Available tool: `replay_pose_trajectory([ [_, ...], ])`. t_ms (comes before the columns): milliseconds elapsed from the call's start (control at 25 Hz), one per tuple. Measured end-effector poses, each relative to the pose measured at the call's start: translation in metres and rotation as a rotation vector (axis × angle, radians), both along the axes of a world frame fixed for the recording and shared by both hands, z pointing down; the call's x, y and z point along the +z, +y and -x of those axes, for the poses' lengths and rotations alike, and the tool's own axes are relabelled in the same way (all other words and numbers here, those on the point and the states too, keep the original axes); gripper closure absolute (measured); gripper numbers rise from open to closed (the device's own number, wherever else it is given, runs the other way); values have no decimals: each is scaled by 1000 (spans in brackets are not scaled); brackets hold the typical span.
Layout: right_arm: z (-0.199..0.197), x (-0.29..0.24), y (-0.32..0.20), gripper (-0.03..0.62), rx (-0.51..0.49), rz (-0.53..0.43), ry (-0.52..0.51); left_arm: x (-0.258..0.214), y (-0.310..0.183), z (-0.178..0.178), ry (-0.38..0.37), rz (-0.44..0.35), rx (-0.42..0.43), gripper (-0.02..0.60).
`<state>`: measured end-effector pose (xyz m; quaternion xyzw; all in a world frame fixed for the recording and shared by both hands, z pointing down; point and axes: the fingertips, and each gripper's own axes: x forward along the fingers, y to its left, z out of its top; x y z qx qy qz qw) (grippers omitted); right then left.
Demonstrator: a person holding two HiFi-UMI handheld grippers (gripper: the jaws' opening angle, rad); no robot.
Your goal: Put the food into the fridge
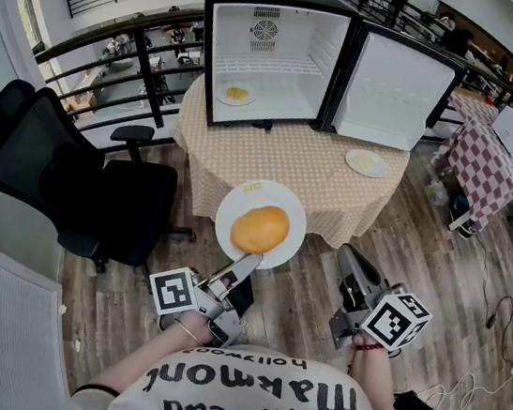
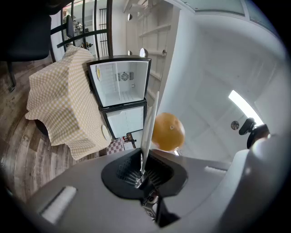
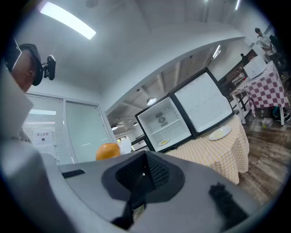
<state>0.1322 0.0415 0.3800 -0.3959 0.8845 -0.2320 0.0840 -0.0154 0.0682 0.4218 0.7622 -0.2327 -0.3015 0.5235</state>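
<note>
The left claw pinches the near rim of the round white plate carrying the round orange food, well short of the open black fridge on the far bench, while the right claw is closed and empty, so next I think it must be carried in flat.

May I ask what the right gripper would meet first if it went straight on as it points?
The right gripper would likely meet the hanging beige checked tablecloth of the round table first; depth is unclear.

Orange food, white plate
</note>
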Motion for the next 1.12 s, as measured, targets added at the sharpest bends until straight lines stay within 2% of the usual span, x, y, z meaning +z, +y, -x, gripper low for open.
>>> replay_pose_trajectory([
  [240, -7, 2, -4, 579, -4, -7, 1, -2, -3, -6, 12, -2, -4, 580],
  [400, -7, 4, -9, 579, -14, -8, 6, 0, -11, -5, -7, -17, -8, 580],
  [600, -17, -5, -13, 579, -27, -38, -3, -8, -22, -21, -17, -35, -4, 580],
  [920, -1, 27, -21, 579, -55, -32, 167, -19, -54, -6, -30, -49, -65, 580],
  [1120, -8, 39, -45, 579, -45, 22, 153, -24, -86, 0, -31, -62, -83, 580],
])
